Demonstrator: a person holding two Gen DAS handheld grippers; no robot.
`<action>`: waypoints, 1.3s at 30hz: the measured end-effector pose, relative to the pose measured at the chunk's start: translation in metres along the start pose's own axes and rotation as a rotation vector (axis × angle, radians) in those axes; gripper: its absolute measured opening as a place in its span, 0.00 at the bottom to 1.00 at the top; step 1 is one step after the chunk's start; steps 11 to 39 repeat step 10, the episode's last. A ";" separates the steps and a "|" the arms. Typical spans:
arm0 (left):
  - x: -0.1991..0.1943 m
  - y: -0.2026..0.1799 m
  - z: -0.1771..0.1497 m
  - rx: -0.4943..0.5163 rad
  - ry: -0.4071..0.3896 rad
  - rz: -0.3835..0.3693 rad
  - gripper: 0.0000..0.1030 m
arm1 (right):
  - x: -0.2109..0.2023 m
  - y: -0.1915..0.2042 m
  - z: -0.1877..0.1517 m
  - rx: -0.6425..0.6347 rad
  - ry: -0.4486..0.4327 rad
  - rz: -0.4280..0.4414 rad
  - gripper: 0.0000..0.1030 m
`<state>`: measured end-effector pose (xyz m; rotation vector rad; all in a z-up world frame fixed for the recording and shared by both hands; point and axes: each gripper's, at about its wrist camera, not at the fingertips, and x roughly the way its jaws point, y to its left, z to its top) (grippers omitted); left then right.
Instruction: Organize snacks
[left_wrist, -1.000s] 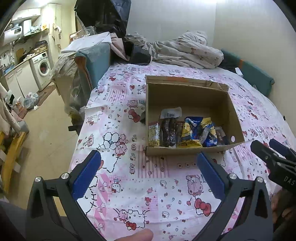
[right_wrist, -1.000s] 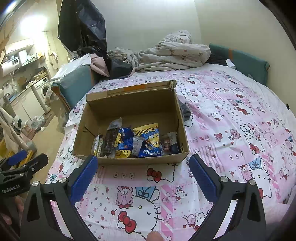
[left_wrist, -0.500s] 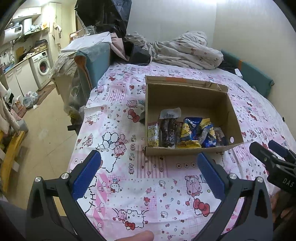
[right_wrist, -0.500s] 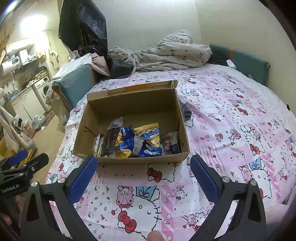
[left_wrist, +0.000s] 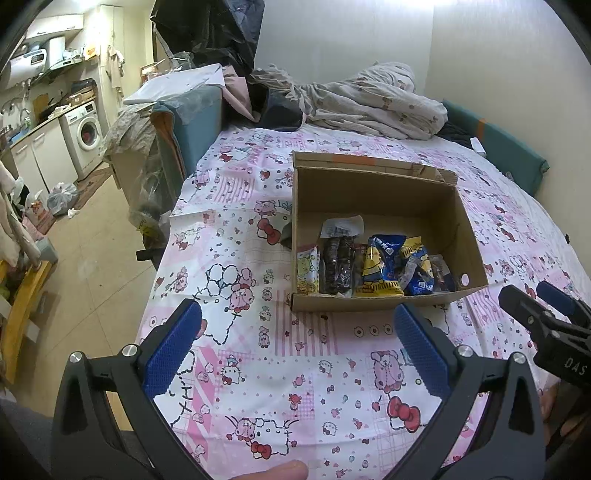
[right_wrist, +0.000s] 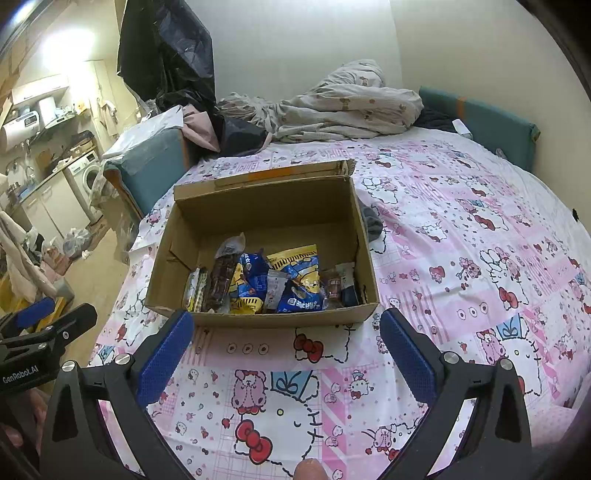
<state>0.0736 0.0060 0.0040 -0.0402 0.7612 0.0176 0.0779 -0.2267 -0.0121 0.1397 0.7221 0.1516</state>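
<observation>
- The left gripper (left_wrist: 295, 332) hangs over the bed with its blue pads spread wide and nothing between them; the right gripper (right_wrist: 286, 336) is likewise wide apart and empty, low over the sheet just in front of the box.
- Against the views of a second ago, almost nothing has shifted: both grippers hold nearly the same pose, with only a slight drift of the frame, and the jaws have neither narrowed nor widened.
- The cardboard box (right_wrist: 258, 206) sits open on the pink cartoon-print bedsheet (right_wrist: 461, 258), unmoved, its flaps folded out at the far side.
- The snacks (right_wrist: 273, 280) lie where they were, all inside the box and crowded along its near wall: a pale green packet (left_wrist: 307, 269) at the left end, a dark wrapped bar (left_wrist: 338, 266) next to it, then yellow and blue bags (left_wrist: 388, 266), and small dark packets toward the right corner. The far half of the box floor is bare.
- No snack shows on the sheet outside the box in either view.
- My reading: this is a pause or a settling back, not an active grasp. With every visible packet already in the box, the task looks at or near its end, unless the row is meant to be straightened further.
- If more tidying is wanted, the crowded overlap of the bags would make a clean pinch on one packet awkward.
</observation>
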 end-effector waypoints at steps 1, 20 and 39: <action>0.000 0.000 0.000 0.001 0.001 0.000 1.00 | 0.000 0.000 0.000 0.000 0.000 0.001 1.00; 0.002 0.001 0.001 -0.006 0.009 0.001 1.00 | 0.000 0.002 0.000 -0.003 -0.002 0.013 1.00; 0.002 0.001 0.001 -0.006 0.009 0.001 1.00 | 0.000 0.002 0.000 -0.003 -0.002 0.013 1.00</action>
